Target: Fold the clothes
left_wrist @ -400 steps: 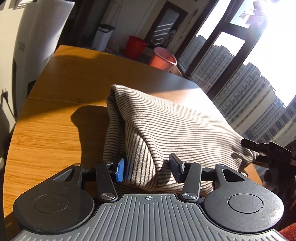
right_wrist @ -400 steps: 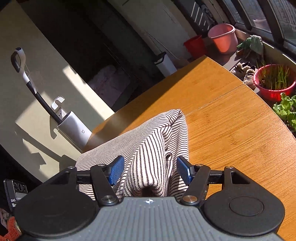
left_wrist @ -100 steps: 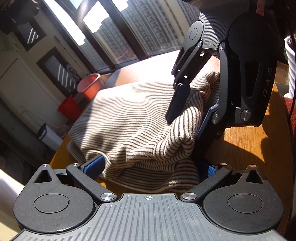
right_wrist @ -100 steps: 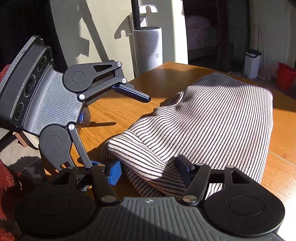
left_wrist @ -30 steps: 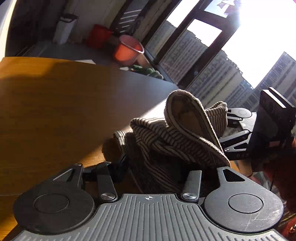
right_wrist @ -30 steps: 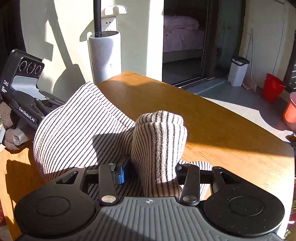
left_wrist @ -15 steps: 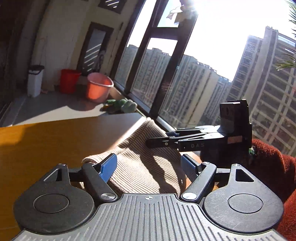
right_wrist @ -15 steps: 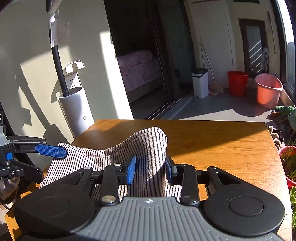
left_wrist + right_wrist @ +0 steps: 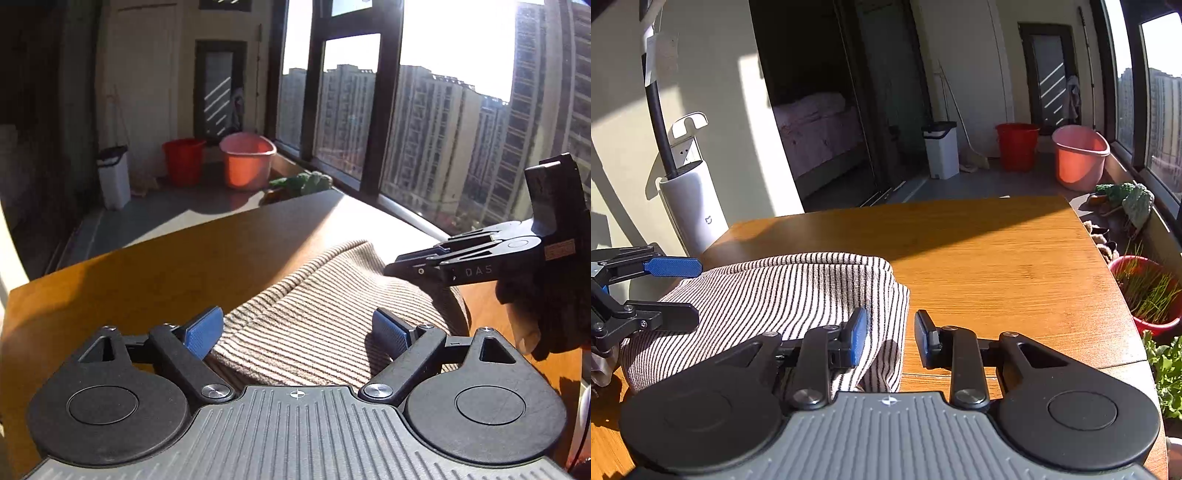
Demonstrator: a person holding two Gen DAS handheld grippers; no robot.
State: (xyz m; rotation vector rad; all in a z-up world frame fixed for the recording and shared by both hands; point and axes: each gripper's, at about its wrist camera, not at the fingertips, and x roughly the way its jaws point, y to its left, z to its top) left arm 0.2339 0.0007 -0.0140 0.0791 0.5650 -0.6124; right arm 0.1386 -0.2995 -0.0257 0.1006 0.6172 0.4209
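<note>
A striped beige-and-dark garment [image 9: 325,306] lies folded in a compact bundle on the wooden table [image 9: 155,273]. My left gripper [image 9: 297,330] is open, its blue pads either side of the bundle's near edge, holding nothing. The garment also shows in the right wrist view [image 9: 783,291]. My right gripper [image 9: 890,338] is open over the bundle's right edge, its left pad above the cloth and its right pad over bare table. Each gripper shows in the other's view: the right one [image 9: 391,269] above the bundle's far side, the left one [image 9: 683,291] at its left end.
The table [image 9: 979,258] stretches beyond the bundle. A white vacuum stand [image 9: 690,206] is off its left. A white bin [image 9: 940,149], a red bucket [image 9: 1015,146] and a pink basin [image 9: 1078,155] stand on the floor. Potted plants [image 9: 1152,295] sit at the table's right edge.
My right gripper has opened and let go of the garment, which now lies flat in a bundle. My left gripper stays open at the bundle's edge.
</note>
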